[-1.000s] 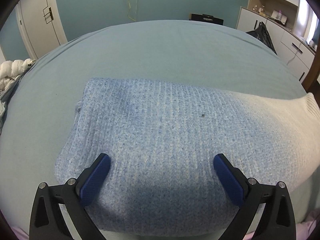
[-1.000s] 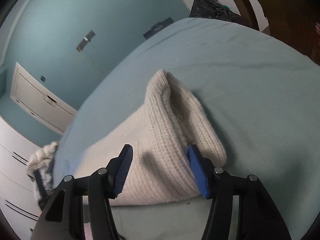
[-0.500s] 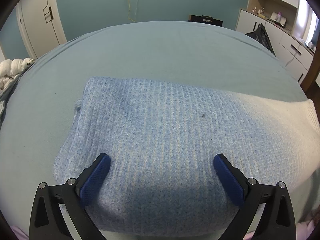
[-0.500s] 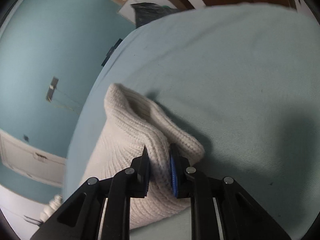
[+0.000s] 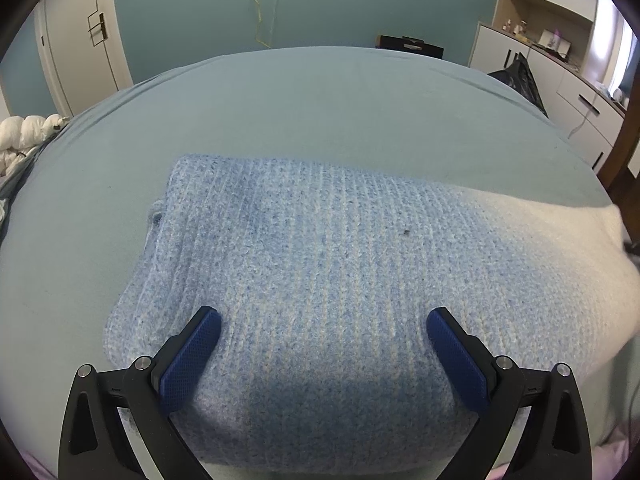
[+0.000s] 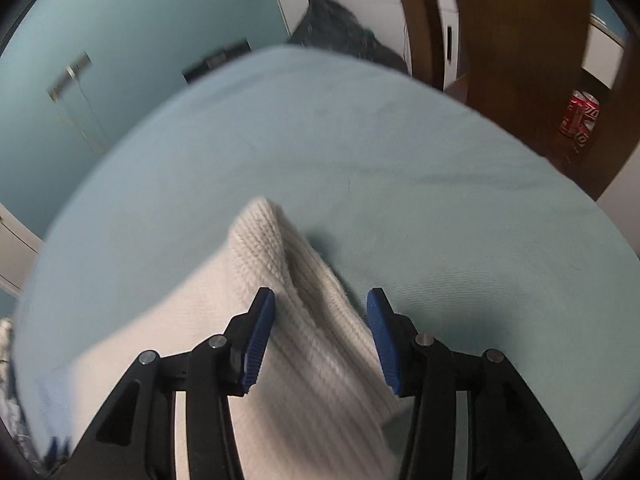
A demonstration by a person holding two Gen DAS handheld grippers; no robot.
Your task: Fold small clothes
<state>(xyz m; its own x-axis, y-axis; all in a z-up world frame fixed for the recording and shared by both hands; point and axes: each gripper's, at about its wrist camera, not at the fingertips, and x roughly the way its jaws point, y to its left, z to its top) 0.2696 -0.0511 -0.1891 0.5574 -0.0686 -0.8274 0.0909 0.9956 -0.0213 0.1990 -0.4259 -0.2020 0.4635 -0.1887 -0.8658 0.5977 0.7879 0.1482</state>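
Blue-and-white knit, a folded sweater [image 5: 320, 280], lies on the teal bed [image 5: 320, 112], its blue part to the left, fading to a cream end [image 6: 280, 280] on the right. Half a second ago the right claw [image 6: 321, 328] was pinched shut on that cream end; now its jaws stand apart, the knit ridge between them, and the end is peaked up. The left claw [image 5: 323, 344] has not moved: wide open, its pads [image 5: 192, 356] low over the blue half. Around the bed: teal walls, a white door [image 5: 80, 40], white cabinets [image 5: 560, 80], a black bag [image 5: 516, 80], red cans [image 6: 580, 114] on the floor.
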